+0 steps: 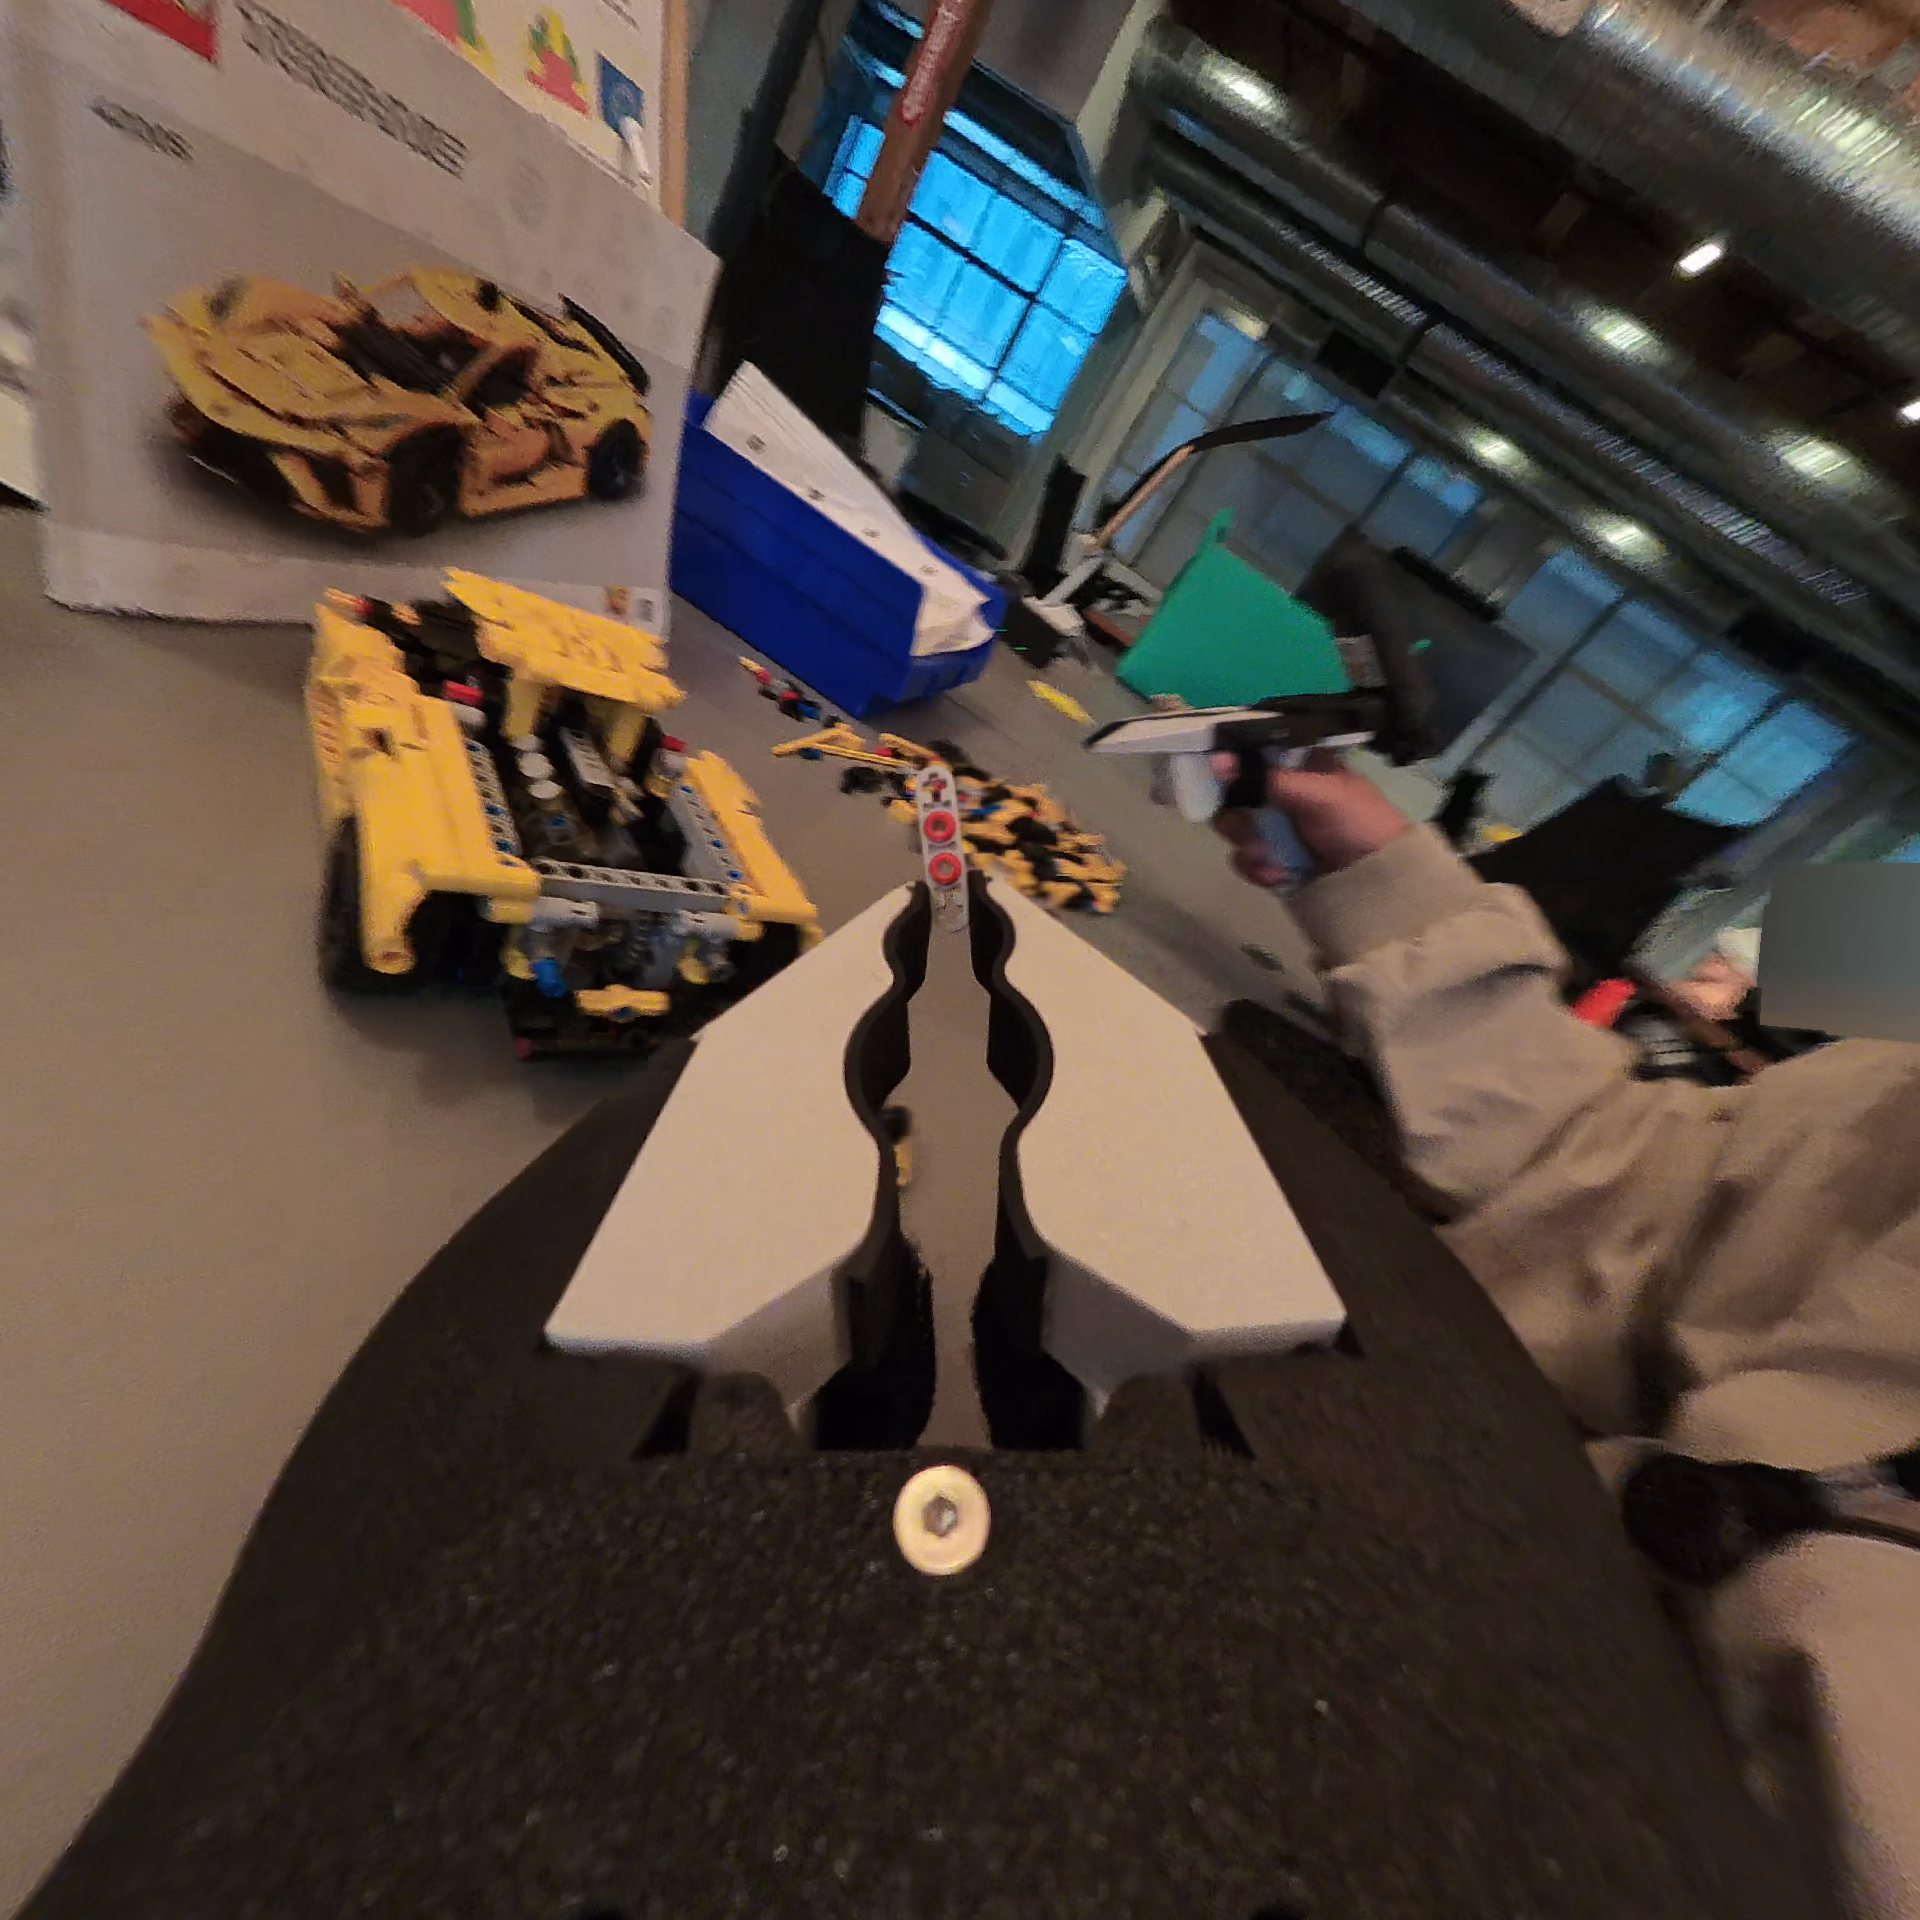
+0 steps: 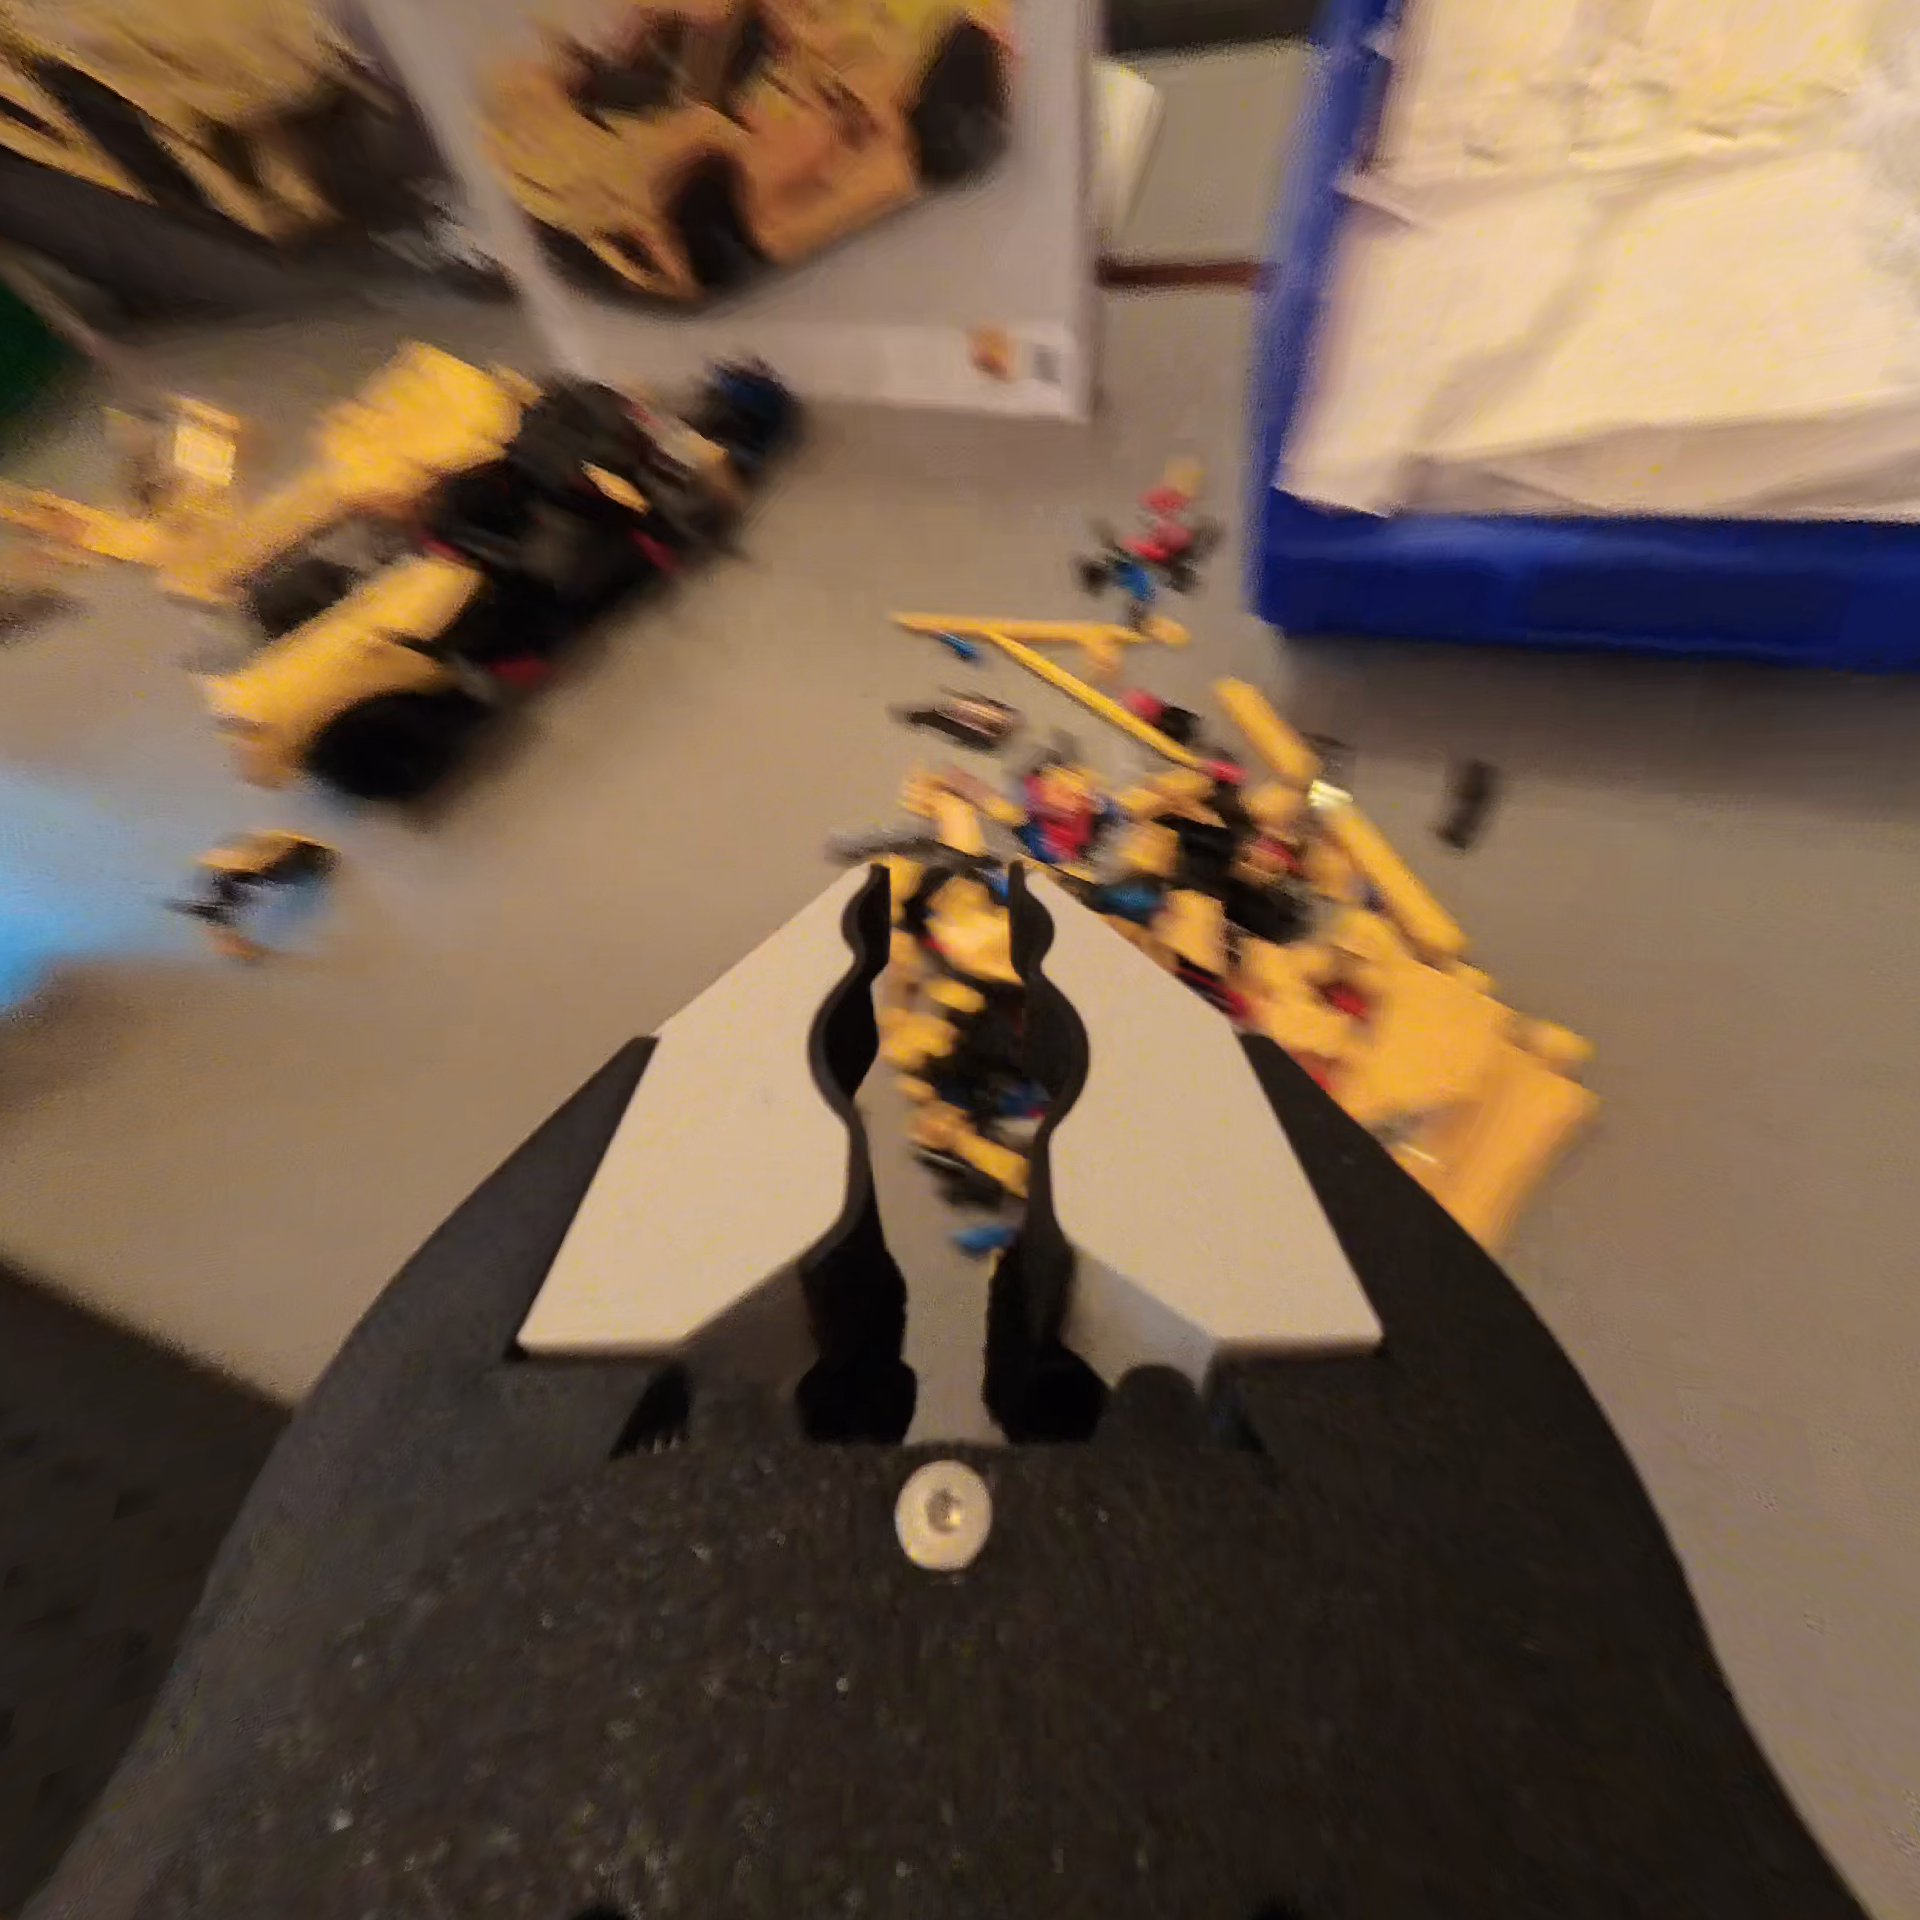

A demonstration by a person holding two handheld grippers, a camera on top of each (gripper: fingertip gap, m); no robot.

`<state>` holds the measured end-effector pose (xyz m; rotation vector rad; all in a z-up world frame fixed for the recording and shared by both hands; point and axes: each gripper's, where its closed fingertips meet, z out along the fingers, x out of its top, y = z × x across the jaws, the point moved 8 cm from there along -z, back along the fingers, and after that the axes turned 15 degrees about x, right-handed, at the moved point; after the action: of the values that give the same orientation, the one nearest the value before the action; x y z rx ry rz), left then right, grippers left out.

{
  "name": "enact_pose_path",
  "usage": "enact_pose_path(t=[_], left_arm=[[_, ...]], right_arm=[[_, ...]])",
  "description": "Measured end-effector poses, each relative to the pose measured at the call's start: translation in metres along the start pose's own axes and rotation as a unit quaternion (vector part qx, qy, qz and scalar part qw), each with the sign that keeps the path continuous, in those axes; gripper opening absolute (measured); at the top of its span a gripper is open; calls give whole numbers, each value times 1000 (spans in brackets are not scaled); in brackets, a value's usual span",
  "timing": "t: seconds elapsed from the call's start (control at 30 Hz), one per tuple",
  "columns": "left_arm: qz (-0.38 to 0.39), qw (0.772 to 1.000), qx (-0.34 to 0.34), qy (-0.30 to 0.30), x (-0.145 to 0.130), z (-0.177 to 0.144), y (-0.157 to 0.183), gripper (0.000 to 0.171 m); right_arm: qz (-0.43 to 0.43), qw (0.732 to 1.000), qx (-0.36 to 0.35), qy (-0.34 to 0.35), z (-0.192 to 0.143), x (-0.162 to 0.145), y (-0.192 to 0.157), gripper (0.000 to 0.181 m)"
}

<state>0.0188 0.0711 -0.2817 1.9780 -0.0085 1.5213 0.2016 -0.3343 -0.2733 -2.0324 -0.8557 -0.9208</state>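
My left gripper (image 1: pixel 948 904) is shut on a small grey beam with two red pins (image 1: pixel 940 831) and holds it upright above the grey table. A part-built yellow and black toy car (image 1: pixel 520 810) stands to its left. A pile of loose yellow and black parts (image 1: pixel 1018 831) lies just behind the beam. My right gripper (image 2: pixel 948 883) is open and empty, hovering over that pile (image 2: pixel 1247 883); its view is motion-blurred. The car shows blurred in the right wrist view (image 2: pixel 436 582) at the left. The right gripper also shows in the left wrist view (image 1: pixel 1122 738), held in a hand.
The car's picture box (image 1: pixel 364 364) stands at the back left, also in the right wrist view (image 2: pixel 810 187). A blue bin with white paper (image 1: pixel 810 582) sits behind the pile, at the right in the right wrist view (image 2: pixel 1558 582). A beige sleeve (image 1: pixel 1507 1039) crosses the right side. A green sheet (image 1: pixel 1226 623) stands farther back. My right fingertips sit around 35 cm from my left ones.
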Motion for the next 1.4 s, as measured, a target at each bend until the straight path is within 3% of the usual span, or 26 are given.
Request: enact_pose_path(t=[0.07,0.13,0.23,0.3,0.4,0.47,0.6,0.97,1.1,1.4], left_arm=[[82,995,61,15,2,-1,2,6],[198,973,114,24,0,-1,9,5],[358,918,167,40,-7,1,24,5],[425,885,187,43,-13,3,31,6],[499,844,189,56,-21,4,41,6],[546,812,192,69,-24,3,46,6],[617,758,185,108,-27,-1,54,6],[675,707,165,135,-37,-1,61,6],[675,707,162,135,-38,-1,62,6],[679,705,155,133,-40,-1,63,6]], right_arm=[[6,995,88,41,23,4,-37,27],[-8,979,196,59,58,4,-88,30],[-40,948,309,61,108,0,-166,33],[-42,932,353,74,135,-2,-204,35],[-53,920,374,109,160,-5,-224,36],[-55,899,422,108,160,-3,-231,32],[-120,892,428,82,154,-6,-229,32],[-85,878,460,103,146,-5,-221,16],[-101,880,454,96,146,-8,-221,7],[-62,873,480,60,154,-12,-220,23]])
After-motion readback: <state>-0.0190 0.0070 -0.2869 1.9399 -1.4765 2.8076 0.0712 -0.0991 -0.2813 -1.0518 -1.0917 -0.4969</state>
